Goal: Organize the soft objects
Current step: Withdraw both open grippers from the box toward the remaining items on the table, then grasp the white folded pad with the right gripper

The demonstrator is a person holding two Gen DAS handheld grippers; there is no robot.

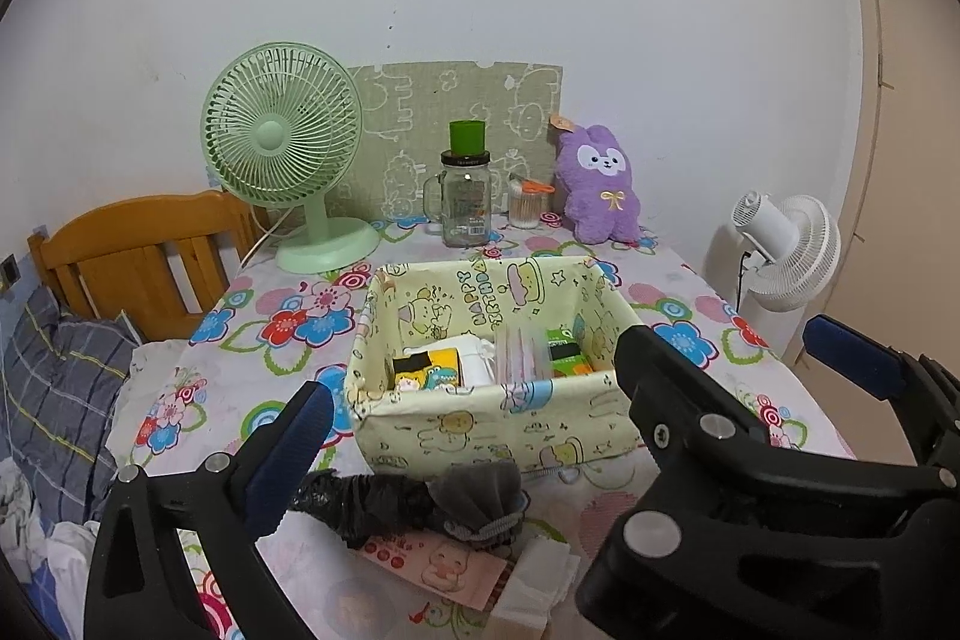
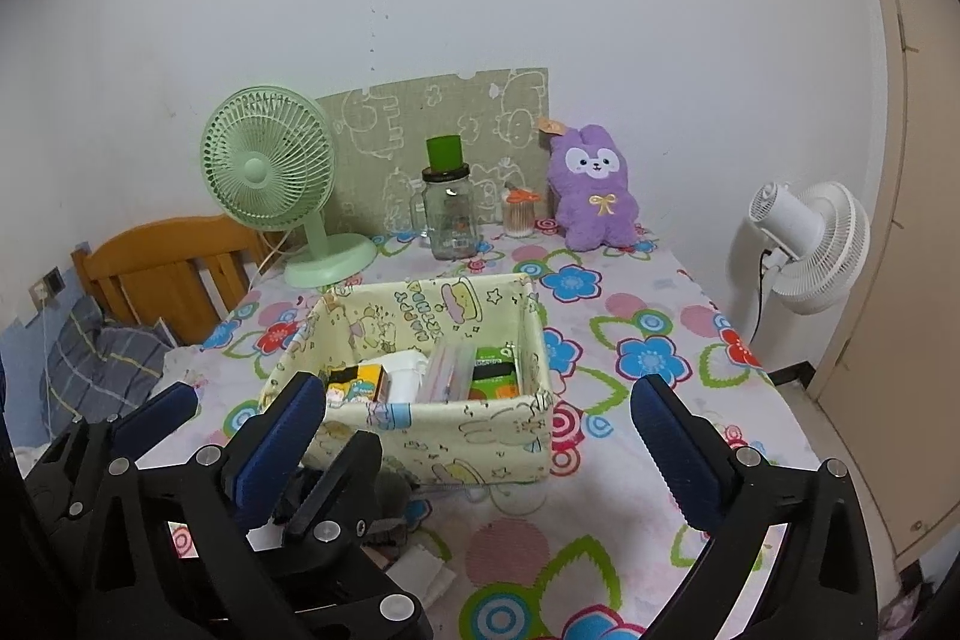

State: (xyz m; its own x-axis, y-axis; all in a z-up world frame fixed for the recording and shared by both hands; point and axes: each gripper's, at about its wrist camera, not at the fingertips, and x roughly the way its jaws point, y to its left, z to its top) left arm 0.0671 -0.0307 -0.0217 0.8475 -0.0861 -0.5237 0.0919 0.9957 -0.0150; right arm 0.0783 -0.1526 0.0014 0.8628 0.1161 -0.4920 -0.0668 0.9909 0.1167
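Both tongs seen spread wide, nothing gripped. Left tongs (image 1: 474, 406) parked right over grey scrunchie (image 1: 480, 502) and black bundle (image 1: 360, 505), long axis left-right, on counter (image 1: 678, 316) just before fabric box (image 1: 480, 418). Right tongs (image 2: 480, 436) further off, imo.

Two fans show: one green fan (image 1: 282, 142) at ten o'clock on the counter (image 1: 678, 316), one white fan (image 1: 792, 250) at three o'clock beside it. One fabric basket (image 1: 498, 418), one glass jar (image 1: 465, 202) and one purple plush (image 1: 597, 187) stand there. Two grippers: left gripper (image 1: 474, 388), right gripper (image 2: 480, 436).
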